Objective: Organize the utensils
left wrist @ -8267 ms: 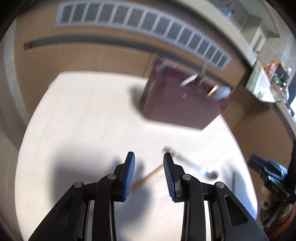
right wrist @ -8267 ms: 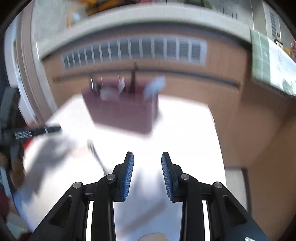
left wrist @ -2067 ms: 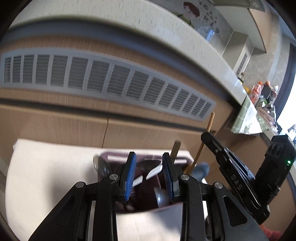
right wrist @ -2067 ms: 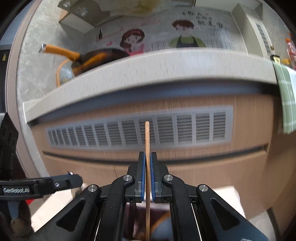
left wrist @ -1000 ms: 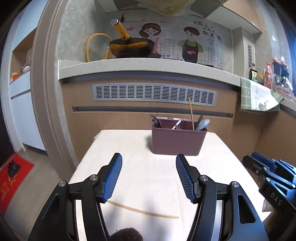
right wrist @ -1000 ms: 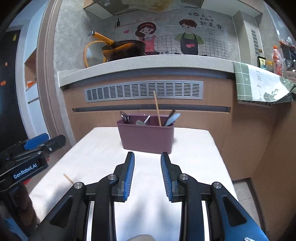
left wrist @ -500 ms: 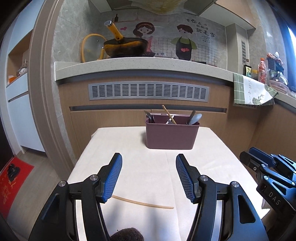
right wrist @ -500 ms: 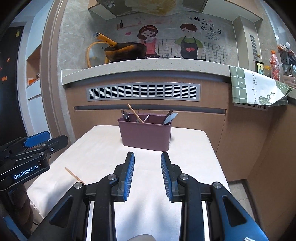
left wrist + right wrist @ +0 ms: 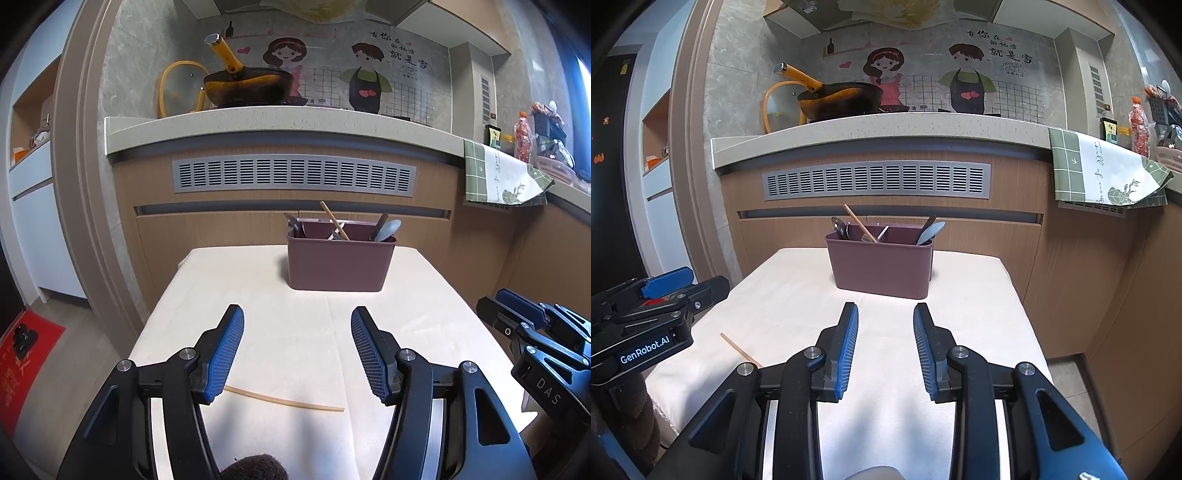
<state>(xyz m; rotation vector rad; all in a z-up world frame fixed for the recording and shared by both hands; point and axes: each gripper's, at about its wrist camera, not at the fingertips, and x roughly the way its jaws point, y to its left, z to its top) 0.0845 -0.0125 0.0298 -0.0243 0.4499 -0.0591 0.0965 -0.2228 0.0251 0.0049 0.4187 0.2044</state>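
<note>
Now the chopstick (image 9: 284, 399) lies low in the frame between the wide-open left gripper (image 9: 297, 350) fingers, so lower straight, close at its middle, while the right gripper (image 9: 885, 350) waits half-open.

Cream cloth-covered bench (image 9: 280, 332). At 12 o'clock beyond it, speckled kitchen counter (image 9: 280, 123) over wood cabinets with grey vent grille (image 9: 293, 173). Dark wok (image 9: 247, 86), yellow handle, on counter; glass lid (image 9: 181, 88) beside it. Green-checked towel (image 9: 498, 177) hangs at 2 o'clock. Red mat (image 9: 22, 358) on floor, 8 o'clock.
</note>
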